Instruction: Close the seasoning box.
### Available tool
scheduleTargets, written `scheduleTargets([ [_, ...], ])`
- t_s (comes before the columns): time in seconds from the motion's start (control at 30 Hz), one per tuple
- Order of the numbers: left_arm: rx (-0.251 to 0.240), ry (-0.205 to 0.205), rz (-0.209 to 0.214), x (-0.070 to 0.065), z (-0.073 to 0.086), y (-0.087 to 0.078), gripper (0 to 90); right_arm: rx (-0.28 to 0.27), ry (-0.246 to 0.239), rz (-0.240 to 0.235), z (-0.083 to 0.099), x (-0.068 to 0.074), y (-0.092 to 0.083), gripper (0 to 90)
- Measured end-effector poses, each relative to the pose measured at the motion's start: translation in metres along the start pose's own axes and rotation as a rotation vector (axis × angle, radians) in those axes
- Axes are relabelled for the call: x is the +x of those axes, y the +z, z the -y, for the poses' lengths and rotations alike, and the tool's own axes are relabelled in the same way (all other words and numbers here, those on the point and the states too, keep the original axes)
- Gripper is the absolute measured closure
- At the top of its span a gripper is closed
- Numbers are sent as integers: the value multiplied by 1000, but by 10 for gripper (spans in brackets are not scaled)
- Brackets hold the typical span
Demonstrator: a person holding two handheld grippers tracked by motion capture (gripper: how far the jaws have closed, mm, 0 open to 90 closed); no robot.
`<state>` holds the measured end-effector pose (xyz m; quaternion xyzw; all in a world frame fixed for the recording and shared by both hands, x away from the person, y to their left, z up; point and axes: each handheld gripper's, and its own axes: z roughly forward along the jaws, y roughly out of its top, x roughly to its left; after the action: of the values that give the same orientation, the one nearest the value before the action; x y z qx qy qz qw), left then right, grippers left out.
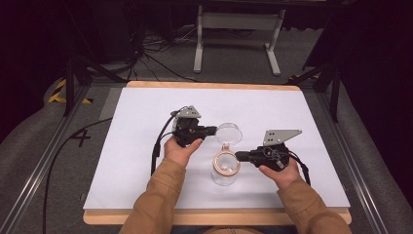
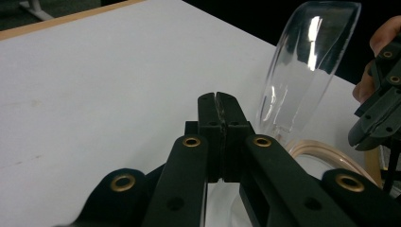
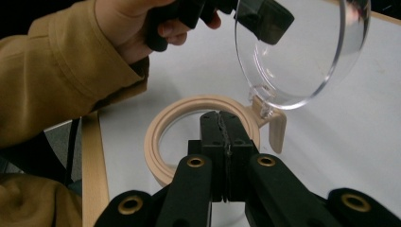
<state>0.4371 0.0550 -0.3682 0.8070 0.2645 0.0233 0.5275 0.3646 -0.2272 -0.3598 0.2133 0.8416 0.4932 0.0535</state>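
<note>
Two grippers flank a clear jar [image 1: 225,170] at centre frame on the bench [image 1: 136,161], hinged lid [image 1: 228,132] raised. Left gripper [image 1: 213,130] and right gripper [image 1: 239,156] fingers are closed, empty. Next likely: pushing the lid shut.

We see a clear jar [image 1: 225,170] standing upright on the white tabletop [image 1: 136,161], its beige rim ring [image 3: 175,123] uncovered and its hinged clear domed lid [image 3: 302,52] swung open, standing upright.
</note>
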Motion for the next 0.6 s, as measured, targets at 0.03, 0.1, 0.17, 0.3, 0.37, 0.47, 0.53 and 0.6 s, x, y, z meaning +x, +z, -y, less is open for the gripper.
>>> scheduleTargets([
  [0.03, -6, -3, 5, -1, 0, 0, 900, -9, 0, -2, -1, 0, 0, 896],
  [0.1, 0, 7, 9, -2, 0, -1, 900, -15, -5, -3, -3, 1, 1, 896],
  [0.17, -7, 7, 17, -2, 1, -2, 899, -18, -7, -7, -4, 2, 2, 896],
  [0.3, 8, 22, 38, -4, 1, -4, 898, -20, -12, -15, -6, 3, 3, 896],
  [0.37, 17, 10, 64, -6, 1, -5, 896, -22, -17, -17, -7, 3, 3, 896],
  [0.47, 30, 24, 87, -8, 1, -6, 892, -27, -18, -22, -9, 4, 3, 896],
  [0.53, 37, 40, 82, -11, 0, -6, 891, -28, -23, -30, -10, 4, 2, 896],
  [0.6, 53, 44, 76, -12, -1, -8, 890, -25, -24, -33, -10, 5, 2, 896],
])
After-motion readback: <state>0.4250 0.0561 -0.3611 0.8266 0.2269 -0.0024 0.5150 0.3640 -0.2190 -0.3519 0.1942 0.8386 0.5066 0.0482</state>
